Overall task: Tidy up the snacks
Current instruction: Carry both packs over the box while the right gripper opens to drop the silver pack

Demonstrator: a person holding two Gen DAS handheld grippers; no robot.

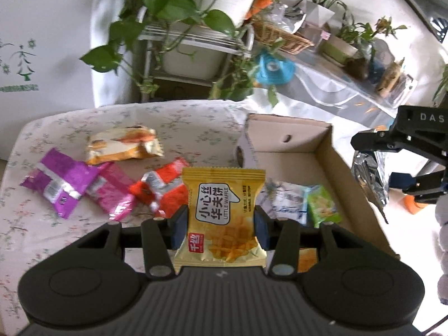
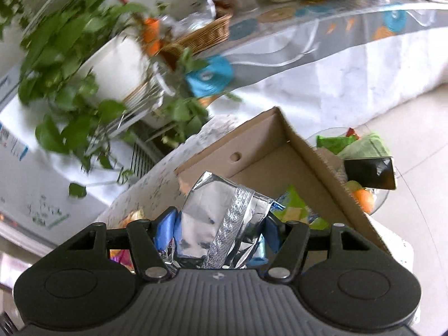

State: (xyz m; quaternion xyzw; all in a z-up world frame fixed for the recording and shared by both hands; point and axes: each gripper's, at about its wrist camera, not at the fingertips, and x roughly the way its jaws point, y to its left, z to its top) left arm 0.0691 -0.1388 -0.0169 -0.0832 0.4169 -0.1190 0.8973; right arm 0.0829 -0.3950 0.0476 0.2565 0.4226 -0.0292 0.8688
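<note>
My left gripper (image 1: 221, 228) is shut on a yellow Little Waffle packet (image 1: 224, 218), held upright above the near left edge of the cardboard box (image 1: 324, 156). My right gripper (image 2: 221, 229) is shut on a silver foil packet (image 2: 224, 224), over the near end of the same box (image 2: 308, 162); the left wrist view shows that right gripper (image 1: 403, 165) and its silver packet (image 1: 369, 176) at the box's right side. Inside the box lie a green packet (image 1: 322, 207) and a pale blue-white packet (image 1: 285, 201). On the floral cloth lie purple (image 1: 58, 184), pink (image 1: 112, 193), orange-red (image 1: 165, 190) and cream-orange (image 1: 123, 145) packets.
Potted vines on a metal stand (image 1: 179, 39) rise behind the small table. A long table with a wicker basket (image 1: 280, 35) and pots runs behind. To the right of the box, a glass bowl (image 2: 378, 196) with fruit, green packets and a dark phone (image 2: 369, 172).
</note>
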